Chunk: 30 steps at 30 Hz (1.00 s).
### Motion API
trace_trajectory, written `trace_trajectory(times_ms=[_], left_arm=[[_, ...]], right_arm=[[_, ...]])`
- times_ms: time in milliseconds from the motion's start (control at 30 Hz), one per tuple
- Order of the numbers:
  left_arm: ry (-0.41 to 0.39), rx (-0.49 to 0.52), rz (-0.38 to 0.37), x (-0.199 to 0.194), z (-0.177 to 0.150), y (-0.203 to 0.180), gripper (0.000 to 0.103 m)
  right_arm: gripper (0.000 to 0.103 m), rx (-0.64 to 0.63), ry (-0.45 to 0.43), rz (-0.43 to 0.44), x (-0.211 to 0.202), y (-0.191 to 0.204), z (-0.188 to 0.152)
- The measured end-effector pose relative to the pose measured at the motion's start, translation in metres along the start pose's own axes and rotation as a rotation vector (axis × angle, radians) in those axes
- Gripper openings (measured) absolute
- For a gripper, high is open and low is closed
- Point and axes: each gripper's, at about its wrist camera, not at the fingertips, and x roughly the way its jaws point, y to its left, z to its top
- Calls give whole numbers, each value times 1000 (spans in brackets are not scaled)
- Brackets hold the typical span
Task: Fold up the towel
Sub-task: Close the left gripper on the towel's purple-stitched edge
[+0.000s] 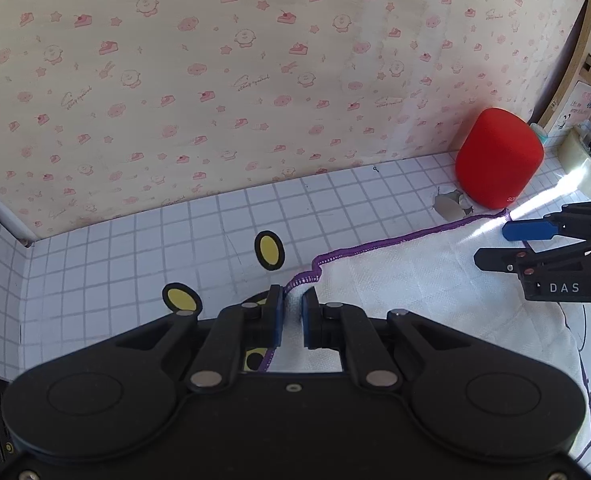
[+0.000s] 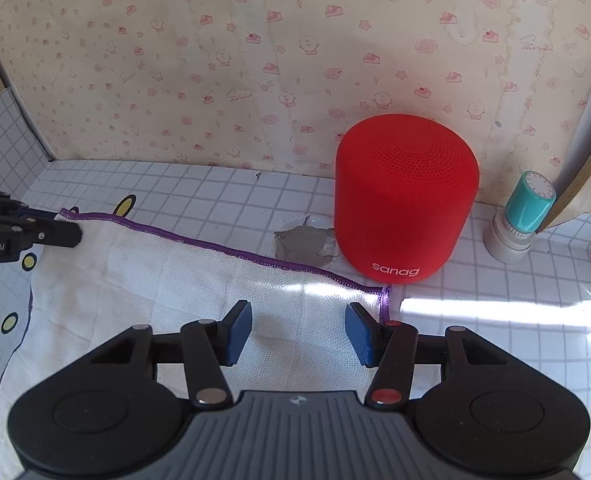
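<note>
Left gripper (image 1: pixel 292 312): blue pads clenched on white waffle-weave towel (image 1: pixel 435 280), purple-stitched corner. Right gripper (image 2: pixel 298 334): jaws wide apart above towel, grasping nothing. Cylindrical red fabric speaker (image 2: pixel 403 200) nearby.

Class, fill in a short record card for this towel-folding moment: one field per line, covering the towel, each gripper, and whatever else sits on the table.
towel: white towel with purple stitched hem, spread on the table
left gripper: left gripper shut on the towel's far left corner
right gripper: right gripper open, over the towel's far right corner, gripping nothing
speaker: red speaker upright by the wall, just beyond the hem
bottle: teal-capped bottle right of the speaker
surface damage: torn patch left of the speaker's base
</note>
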Motion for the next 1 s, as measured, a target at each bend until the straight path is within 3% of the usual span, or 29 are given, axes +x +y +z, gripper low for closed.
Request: trace_trajectory(times_ms=[733,1000], left_arm=[[16,184,-47,-25,-20,-55,10],[11,236,-82,-36,-28,-72,10]], right_arm=[[51,-131,26,19,-34,13,-29],[51,-123,57,9,-27,10,-29]])
